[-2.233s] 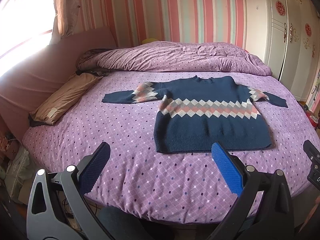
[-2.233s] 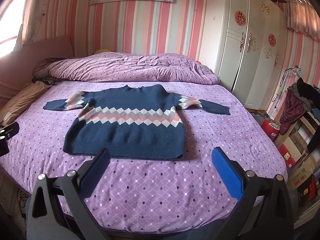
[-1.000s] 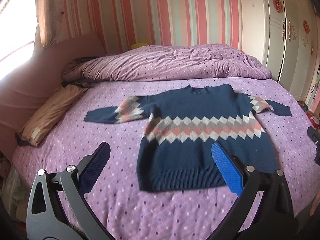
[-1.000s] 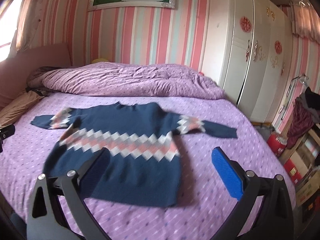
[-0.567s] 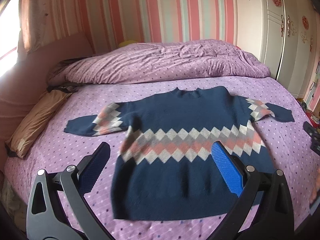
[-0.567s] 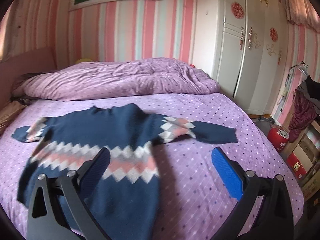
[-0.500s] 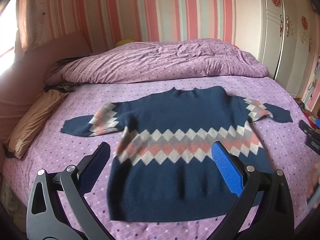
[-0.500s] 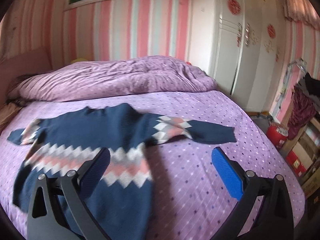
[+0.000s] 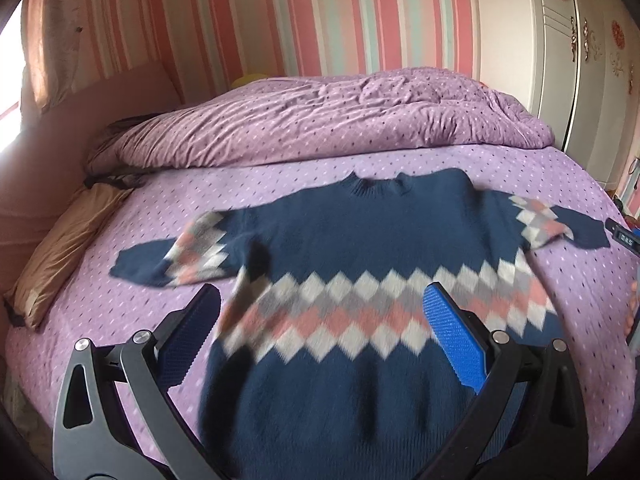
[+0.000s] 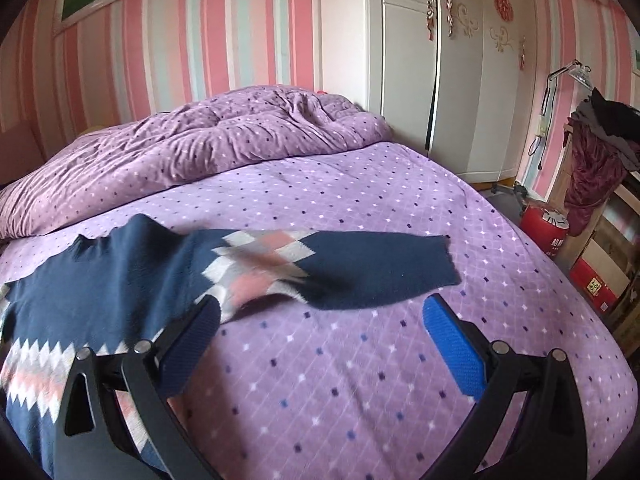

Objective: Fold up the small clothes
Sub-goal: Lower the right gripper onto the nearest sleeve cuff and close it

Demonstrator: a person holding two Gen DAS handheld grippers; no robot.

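Observation:
A small navy sweater (image 9: 360,248) with a pink, grey and white diamond band lies flat, front up, on the purple bed (image 9: 120,312), both sleeves spread sideways. My left gripper (image 9: 320,332) hovers open over the sweater's lower body, nothing between its blue pads. In the right wrist view the sweater's right sleeve (image 10: 360,268) stretches out just ahead of my right gripper (image 10: 320,336), which is open above the bedspread (image 10: 360,380) with its left finger over the sweater's side. The tip of the right gripper (image 9: 626,238) shows at the right edge of the left wrist view.
A rumpled purple duvet (image 9: 320,120) is heaped along the far side of the bed. A tan pillow (image 9: 60,252) lies at the left edge. White wardrobe doors (image 10: 432,72) stand to the right, with a red canister (image 10: 546,226) and a clothes-draped shelf (image 10: 596,160) on the floor side.
Both grippers have moved forward and lower over the bed, so the sweater looms larger. The right gripper has swung right, bringing the right sleeve to the centre of its view.

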